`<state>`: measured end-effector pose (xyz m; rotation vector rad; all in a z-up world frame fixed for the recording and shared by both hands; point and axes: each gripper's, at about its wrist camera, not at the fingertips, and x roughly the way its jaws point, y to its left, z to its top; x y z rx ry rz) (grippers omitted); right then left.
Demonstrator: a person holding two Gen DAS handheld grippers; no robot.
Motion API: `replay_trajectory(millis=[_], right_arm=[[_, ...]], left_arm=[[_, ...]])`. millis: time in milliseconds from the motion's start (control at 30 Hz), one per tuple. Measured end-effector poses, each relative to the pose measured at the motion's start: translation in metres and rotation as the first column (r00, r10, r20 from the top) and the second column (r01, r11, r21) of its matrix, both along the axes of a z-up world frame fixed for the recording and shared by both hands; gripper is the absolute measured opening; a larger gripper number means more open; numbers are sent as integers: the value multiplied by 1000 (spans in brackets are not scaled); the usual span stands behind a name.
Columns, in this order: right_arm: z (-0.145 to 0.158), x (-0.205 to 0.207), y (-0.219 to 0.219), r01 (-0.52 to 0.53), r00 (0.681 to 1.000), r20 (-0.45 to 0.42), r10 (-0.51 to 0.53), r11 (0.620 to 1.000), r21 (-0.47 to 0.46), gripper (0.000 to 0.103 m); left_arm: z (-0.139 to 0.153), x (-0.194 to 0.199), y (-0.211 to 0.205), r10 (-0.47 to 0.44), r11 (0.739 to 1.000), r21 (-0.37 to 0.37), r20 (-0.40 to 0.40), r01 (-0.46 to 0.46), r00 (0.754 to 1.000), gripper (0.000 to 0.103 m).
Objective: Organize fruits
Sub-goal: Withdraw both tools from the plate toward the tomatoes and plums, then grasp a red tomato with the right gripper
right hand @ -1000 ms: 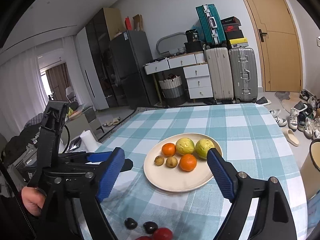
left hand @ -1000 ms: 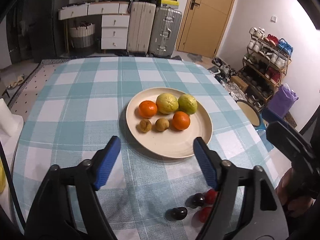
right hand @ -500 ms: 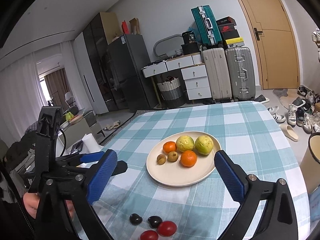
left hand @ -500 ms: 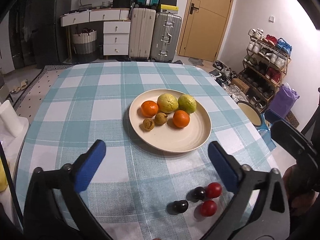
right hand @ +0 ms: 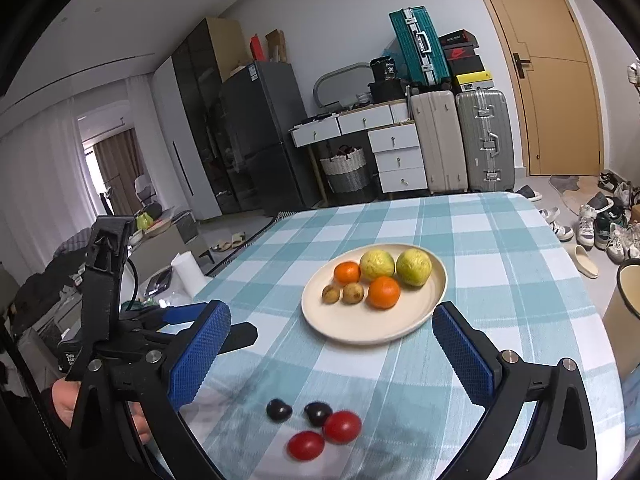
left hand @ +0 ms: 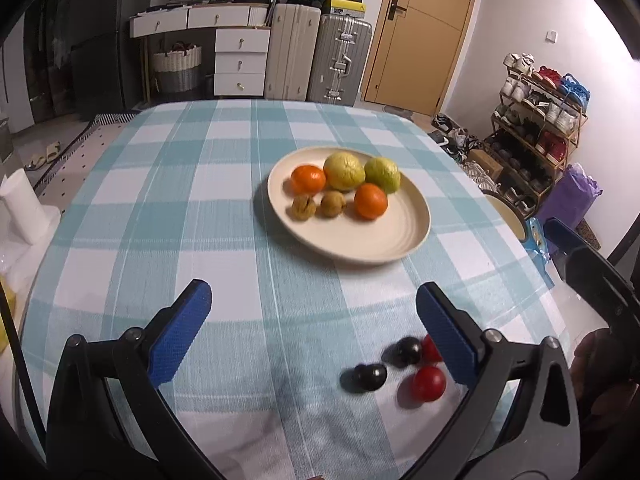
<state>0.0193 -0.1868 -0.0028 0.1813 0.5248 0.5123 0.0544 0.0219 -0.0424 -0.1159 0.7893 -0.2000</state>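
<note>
At twelve o'clock from my left gripper (left hand: 308,320), the plate (left hand: 384,240) holds six fruits; four small fruits (right hand: 316,428) lie loose beneath my right gripper (right hand: 332,344). Both jaws gape empty. Labels unreadable.

Both wrist views face forward over the table (left hand: 224,216), sharing the plate (left hand: 384,240).
</note>
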Motion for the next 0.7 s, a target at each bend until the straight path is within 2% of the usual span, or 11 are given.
replay_trajectory(millis=[133, 333, 533, 700], right_arm=[[-13, -9, 0, 9, 999, -37, -9, 1000, -13, 103], [-39, -20, 5, 13, 993, -115, -20, 998, -57, 103], [-64, -26, 13, -21, 979, -201, 15, 999, -26, 103], [-78, -29, 21, -30, 970, -243, 27, 1000, -8, 103]], left_arm=[[-13, -4, 0, -26, 999, 26, -12, 27, 1000, 102], [-27, -12, 4, -53, 999, 7, -35, 53, 998, 102], [-41, -18, 0, -96, 995, 11, -51, 96, 994, 102], [-49, -19, 12, -70, 997, -23, -67, 69, 995, 102]])
